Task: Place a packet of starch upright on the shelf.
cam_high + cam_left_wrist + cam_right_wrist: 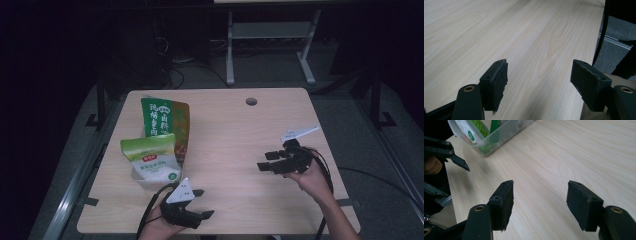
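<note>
Both grippers, left gripper (200, 204) and right gripper (266, 161), gape wide, empty. Clear tub (150, 177) with 2 pouches (155, 155) near table's (240, 125) left edge: approach level, take 1 pouch top squarely.

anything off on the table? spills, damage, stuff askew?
No spill or damage. The clear plastic box holds two tall food pouches: the dark green pouch leans back, the light green and white pouch stands in front. Both rise far above the box rim. Left gripper and right gripper are open and hold nothing.
</note>
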`<state>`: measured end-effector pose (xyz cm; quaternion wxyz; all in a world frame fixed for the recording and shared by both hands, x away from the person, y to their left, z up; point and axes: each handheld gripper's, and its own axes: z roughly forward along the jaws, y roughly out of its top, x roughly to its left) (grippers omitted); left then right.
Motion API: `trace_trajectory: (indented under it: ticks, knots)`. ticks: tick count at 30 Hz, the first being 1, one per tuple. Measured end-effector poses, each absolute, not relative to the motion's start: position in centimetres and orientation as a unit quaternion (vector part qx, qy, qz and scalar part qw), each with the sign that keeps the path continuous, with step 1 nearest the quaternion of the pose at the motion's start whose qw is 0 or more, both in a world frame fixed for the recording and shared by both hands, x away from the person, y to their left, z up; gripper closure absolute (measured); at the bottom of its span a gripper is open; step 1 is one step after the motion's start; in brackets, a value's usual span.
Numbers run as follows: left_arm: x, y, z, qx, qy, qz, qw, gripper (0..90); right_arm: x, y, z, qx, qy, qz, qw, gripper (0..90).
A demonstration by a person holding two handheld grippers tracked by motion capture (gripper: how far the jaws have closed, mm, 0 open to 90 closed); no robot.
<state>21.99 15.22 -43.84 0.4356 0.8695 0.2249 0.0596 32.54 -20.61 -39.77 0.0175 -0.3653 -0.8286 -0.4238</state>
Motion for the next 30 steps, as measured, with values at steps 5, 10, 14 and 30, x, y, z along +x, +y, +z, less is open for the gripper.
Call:
trace_trajectory:
  ticks: [5,10,14,30]
  knots:
    - [21.9,15.2,-43.8,0.869,0.225,0.063,0.435,29.5,31.8,-21.7,-40.5,-0.374,-0.826,-0.422,0.018,37.6]
    - [21.8,15.1,-43.9,0.870,0.226,0.062,0.435,29.5,31.0,-22.7,-41.2,-0.381,-0.823,-0.421,0.018,37.6]
    - [21.8,15.1,-44.0,0.870,0.225,0.062,0.434,29.4,30.5,-23.5,-41.7,-0.387,-0.820,-0.422,0.019,37.6]
    - [21.8,15.1,-44.0,0.873,0.223,0.061,0.430,29.3,28.3,-24.6,-42.9,-0.394,-0.818,-0.419,0.014,37.4]
